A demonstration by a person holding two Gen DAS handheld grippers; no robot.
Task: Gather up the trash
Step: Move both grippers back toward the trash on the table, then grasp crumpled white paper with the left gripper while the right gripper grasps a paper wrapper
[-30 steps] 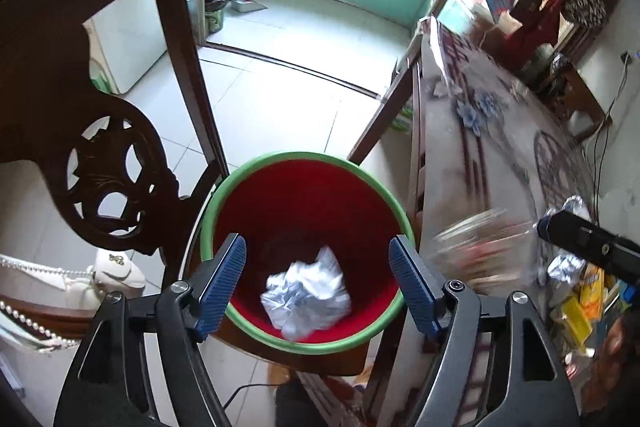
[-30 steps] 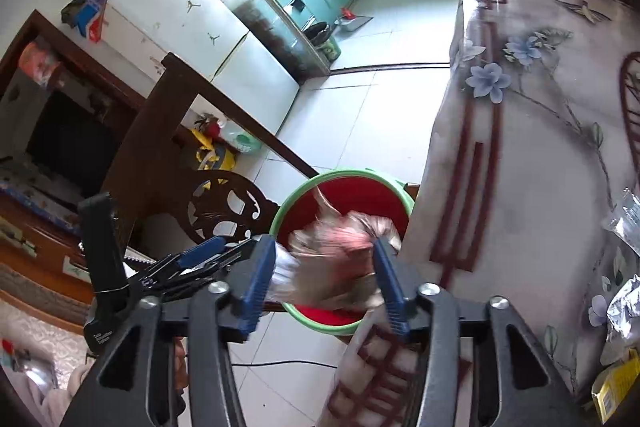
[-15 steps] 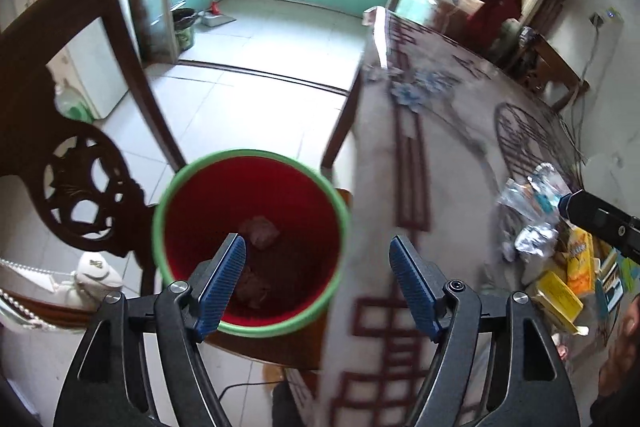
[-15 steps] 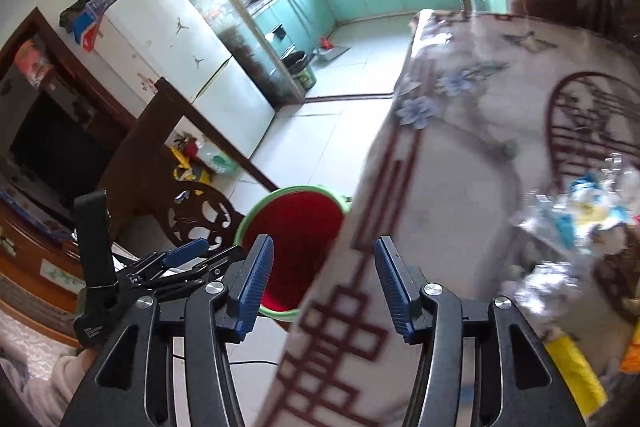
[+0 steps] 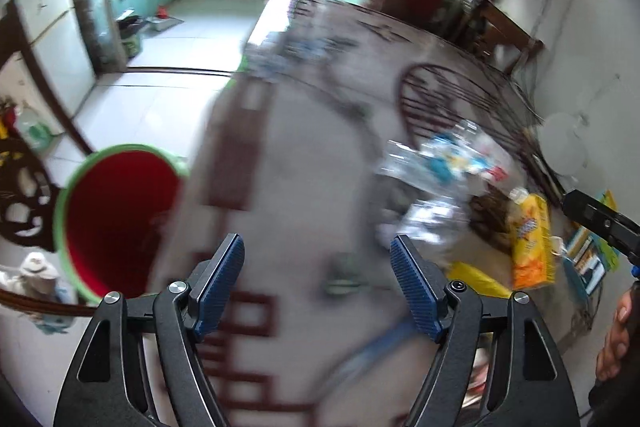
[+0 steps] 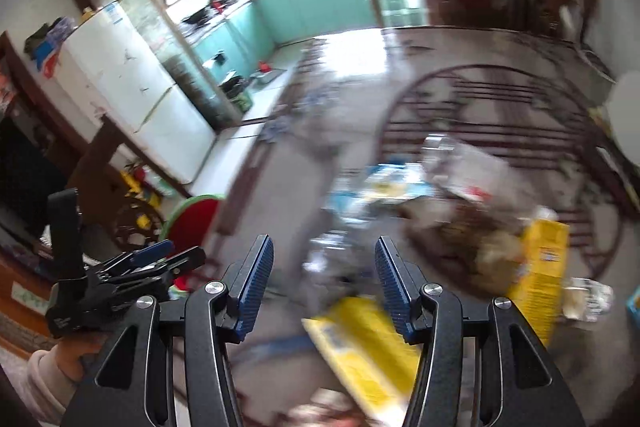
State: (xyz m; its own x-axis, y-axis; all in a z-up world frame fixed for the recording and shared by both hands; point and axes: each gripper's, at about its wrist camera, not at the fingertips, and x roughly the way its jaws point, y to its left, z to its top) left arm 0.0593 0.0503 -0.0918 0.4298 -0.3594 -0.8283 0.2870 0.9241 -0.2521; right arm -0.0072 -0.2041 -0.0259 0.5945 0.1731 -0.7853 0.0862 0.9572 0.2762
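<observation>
A table covered in a grey cloth with dark red patterns fills most of both views, and both are blurred. Beside its left edge, below table level, stands a red bin with a green rim; what lies inside it cannot be made out. It also shows small at the left of the right wrist view.

The trash sits in a loose heap toward the right side of the table: clear plastic wrappers with blue and red print, a crumpled silvery piece just in front of them, an upright yellow carton at the heap's right, and a flat yellow packet nearest the table's near edge.

The left gripper hangs over the cloth, jaws spread wide with nothing between them. The right gripper is over the near part of the heap, jaws also wide apart and empty.
</observation>
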